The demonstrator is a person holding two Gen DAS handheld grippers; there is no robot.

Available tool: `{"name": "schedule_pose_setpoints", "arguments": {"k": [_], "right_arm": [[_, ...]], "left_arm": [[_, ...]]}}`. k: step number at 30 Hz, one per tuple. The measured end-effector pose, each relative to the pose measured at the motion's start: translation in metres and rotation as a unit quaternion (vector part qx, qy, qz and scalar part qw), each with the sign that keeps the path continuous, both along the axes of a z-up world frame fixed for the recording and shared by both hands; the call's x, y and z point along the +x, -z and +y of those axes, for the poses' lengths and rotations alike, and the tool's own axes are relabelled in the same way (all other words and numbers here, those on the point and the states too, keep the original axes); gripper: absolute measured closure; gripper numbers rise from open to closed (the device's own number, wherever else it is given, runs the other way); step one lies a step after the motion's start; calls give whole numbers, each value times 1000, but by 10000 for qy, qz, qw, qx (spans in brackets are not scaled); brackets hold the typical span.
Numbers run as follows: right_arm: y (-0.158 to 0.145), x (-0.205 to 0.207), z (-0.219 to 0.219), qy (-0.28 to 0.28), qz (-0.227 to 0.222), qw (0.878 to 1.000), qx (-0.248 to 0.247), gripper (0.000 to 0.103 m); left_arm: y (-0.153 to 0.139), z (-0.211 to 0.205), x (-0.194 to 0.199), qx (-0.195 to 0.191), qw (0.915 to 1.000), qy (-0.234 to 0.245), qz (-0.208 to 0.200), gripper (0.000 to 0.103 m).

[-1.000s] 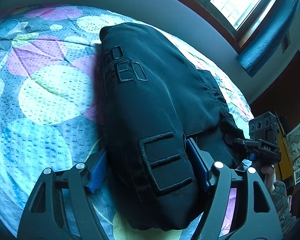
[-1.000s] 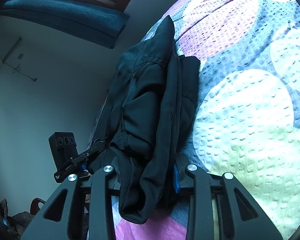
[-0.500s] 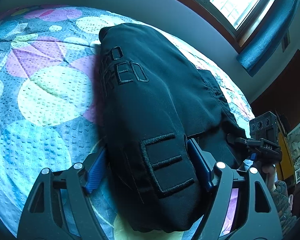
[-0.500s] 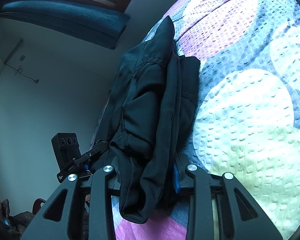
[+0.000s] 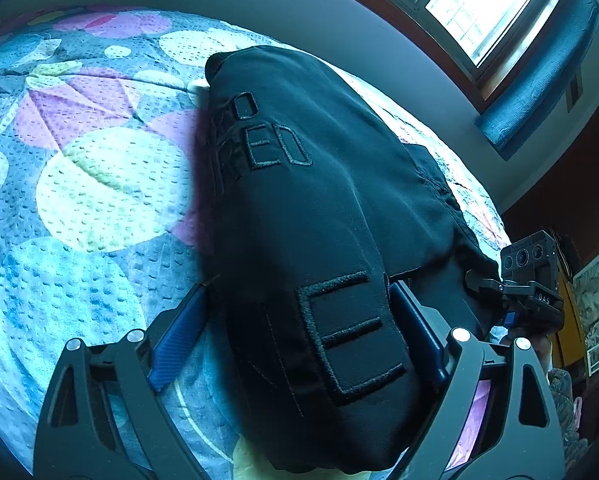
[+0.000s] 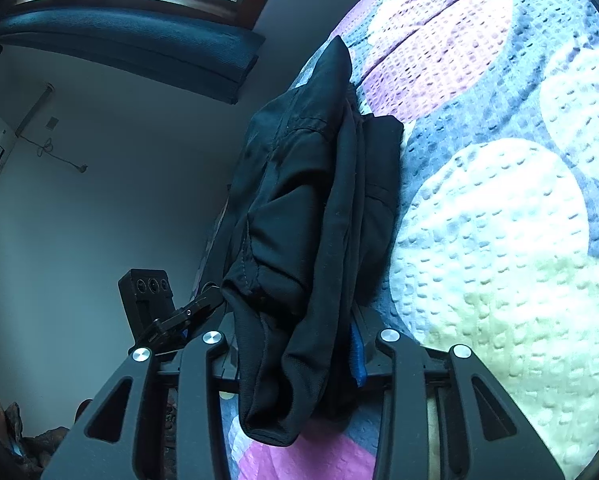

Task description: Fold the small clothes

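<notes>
A folded black garment (image 5: pixel 319 208) with raised black letters lies lengthwise on the bed. Its near end sits between the fingers of my left gripper (image 5: pixel 299 292). Those jaws are opening: the left blue pad (image 5: pixel 177 340) stands clear of the cloth, while the right pad (image 5: pixel 415 332) rests beside it. In the right wrist view the other end of the black garment (image 6: pixel 311 216) is bunched between the fingers of my right gripper (image 6: pixel 295 320). The right jaws are starting to open, but the blue pad (image 6: pixel 357 356) still presses the cloth; the other pad is hidden.
The bedspread (image 5: pixel 91 184) is quilted with pastel circles and spreads wide to the left of the garment. A window (image 5: pixel 479 8) with a blue rolled blind (image 5: pixel 539 72) sits above the bed's far side. Each gripper's camera block (image 6: pixel 147 296) shows in the other's view.
My left gripper's jaws have spread, and the left pad has come off the garment's edge. The right gripper's view and the garment look nearly unchanged.
</notes>
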State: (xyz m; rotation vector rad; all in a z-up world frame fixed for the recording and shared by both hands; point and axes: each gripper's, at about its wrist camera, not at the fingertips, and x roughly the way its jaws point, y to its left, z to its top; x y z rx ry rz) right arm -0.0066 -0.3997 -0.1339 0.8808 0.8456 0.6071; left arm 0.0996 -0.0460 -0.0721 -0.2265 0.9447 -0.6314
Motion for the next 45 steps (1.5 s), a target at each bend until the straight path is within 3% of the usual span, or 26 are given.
{"name": "schedule_pose_setpoints", "arguments": {"k": [12, 19, 22, 28, 33, 40, 45], "right_arm": [[-3, -8, -7, 141, -87, 9997, 171, 56], [-18, -41, -4, 485, -331, 9981, -168, 33], [-27, -57, 7, 648, -345, 9951, -668, 23], [-40, -87, 42, 1082, -5, 9675, -2286, 22], [-52, -99, 78, 1166, 110, 9209, -3717, 21], [-59, -116, 108, 1084, -62, 9039, -4138, 21], [-66, -119, 116, 1084, -146, 9070, -4067, 21]], "left_arm": [[-13, -3, -24, 436, 9964, -470, -564, 8], [-26, 2, -62, 786, 9880, -877, -998, 7], [-29, 0, -78, 1030, 9836, -955, -1128, 7], [-33, -1, -100, 1333, 9787, -1059, -1151, 7], [-30, -6, -112, 1662, 9749, -1090, -1008, 7], [-39, -10, -127, 1859, 9713, -1103, -997, 7], [-46, -9, -132, 1728, 9737, -1107, -988, 7]]}}
